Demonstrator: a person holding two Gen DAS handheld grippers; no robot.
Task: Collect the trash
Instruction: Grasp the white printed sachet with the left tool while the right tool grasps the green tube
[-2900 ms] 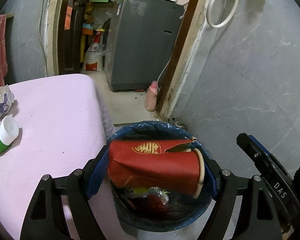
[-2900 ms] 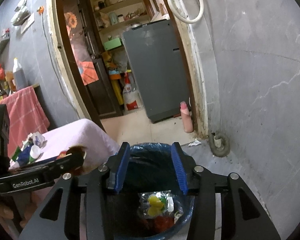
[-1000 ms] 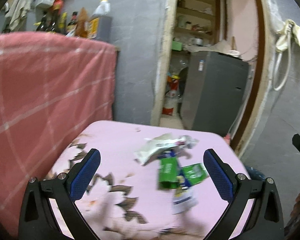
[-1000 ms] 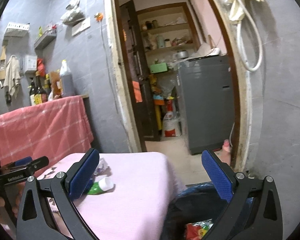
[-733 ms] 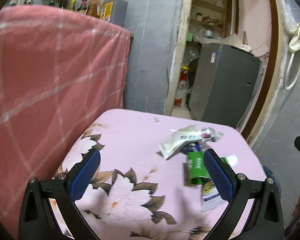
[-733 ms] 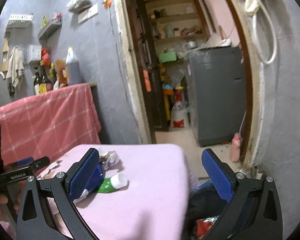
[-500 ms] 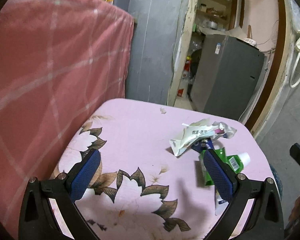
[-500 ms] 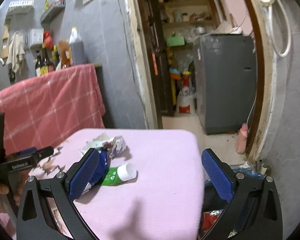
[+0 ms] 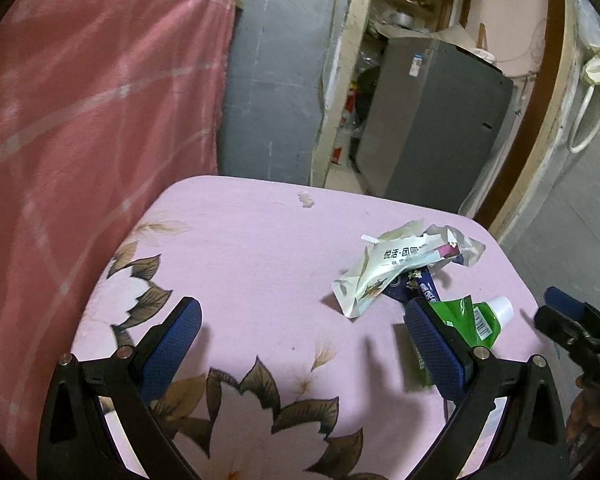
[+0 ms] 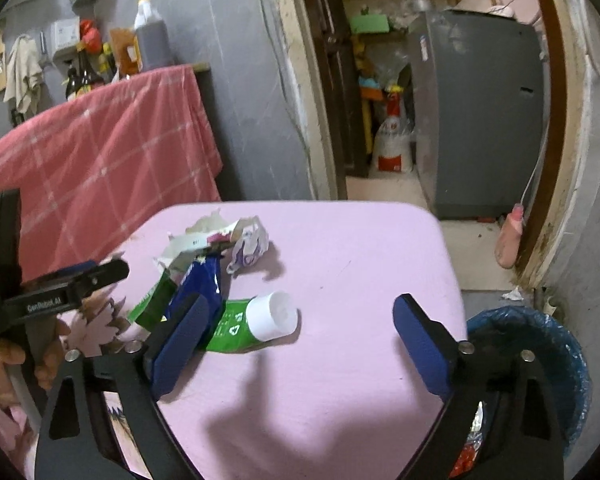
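I see pink cloth mid-frame, wrappers, tube; bin lower right holds trash. Left gripper, right gripper both spread, empty.

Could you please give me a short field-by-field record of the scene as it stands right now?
surface: pink flowered cloth over a table
trash left: white wrapper, blue packet, green tube with white cap, lying close together on the cloth
bin: blue-lined trash bin on the floor beside the table, with trash inside
left gripper: open, holding nothing, above the cloth
right gripper: open, holding nothing, facing the green tube
background: red checked cloth, grey appliance past the doorway
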